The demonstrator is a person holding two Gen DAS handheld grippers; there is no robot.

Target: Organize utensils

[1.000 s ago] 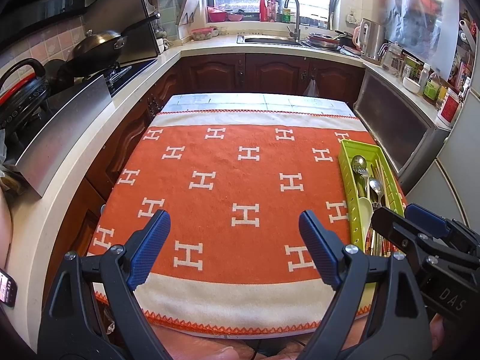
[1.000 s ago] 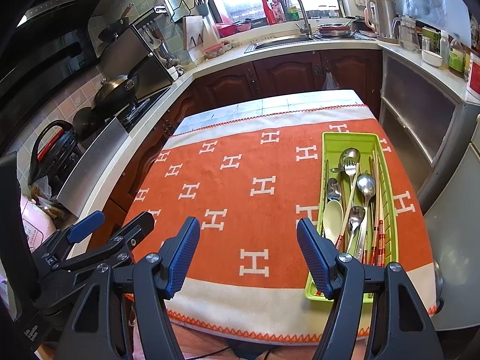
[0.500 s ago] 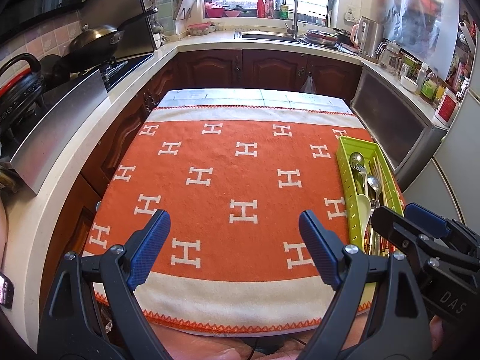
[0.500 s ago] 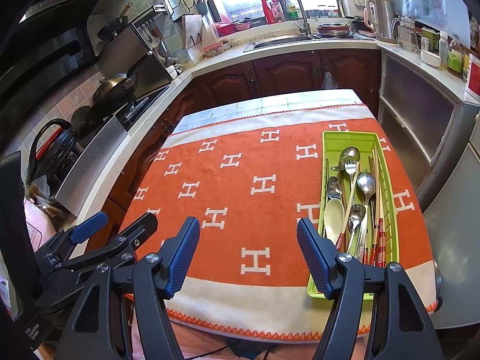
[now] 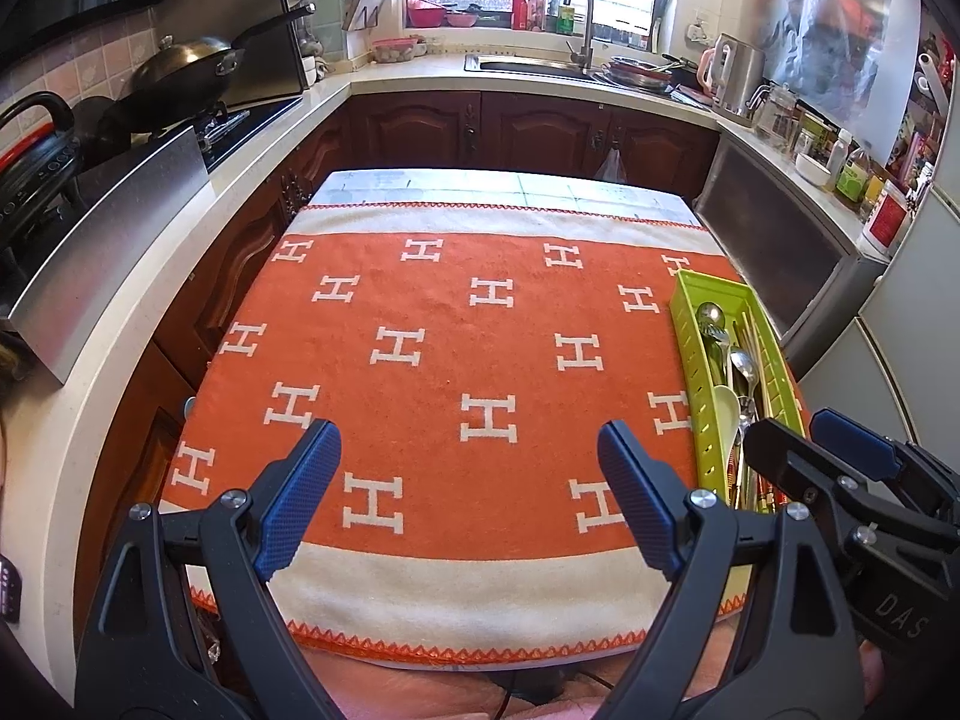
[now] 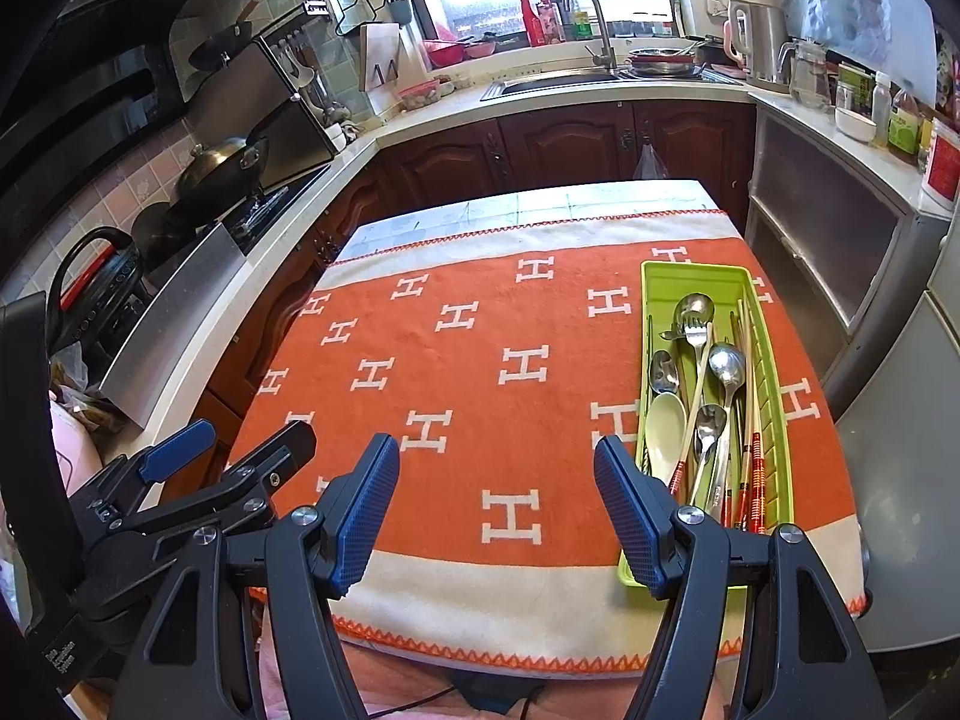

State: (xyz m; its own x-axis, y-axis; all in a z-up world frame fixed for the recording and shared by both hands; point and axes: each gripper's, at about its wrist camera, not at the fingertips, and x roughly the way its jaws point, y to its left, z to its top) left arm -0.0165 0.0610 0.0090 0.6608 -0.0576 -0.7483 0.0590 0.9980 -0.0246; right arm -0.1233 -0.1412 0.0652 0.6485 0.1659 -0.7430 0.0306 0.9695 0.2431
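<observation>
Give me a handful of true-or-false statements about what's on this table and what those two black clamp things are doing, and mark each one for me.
1. All the cutlery lies inside the green tray. True.
2. The right gripper is clamped on a spoon. False: its jaws are wide open and hold nothing.
3. The green tray sits on the right side of the orange cloth. True.
4. The left gripper is shut. False: its fingers stand apart over the cloth, empty.
5. The red-handled chopsticks lie loose on the cloth. False: they are in the tray, beside the spoons.
6. A pale spoon is in the tray among the metal ones. True.
</observation>
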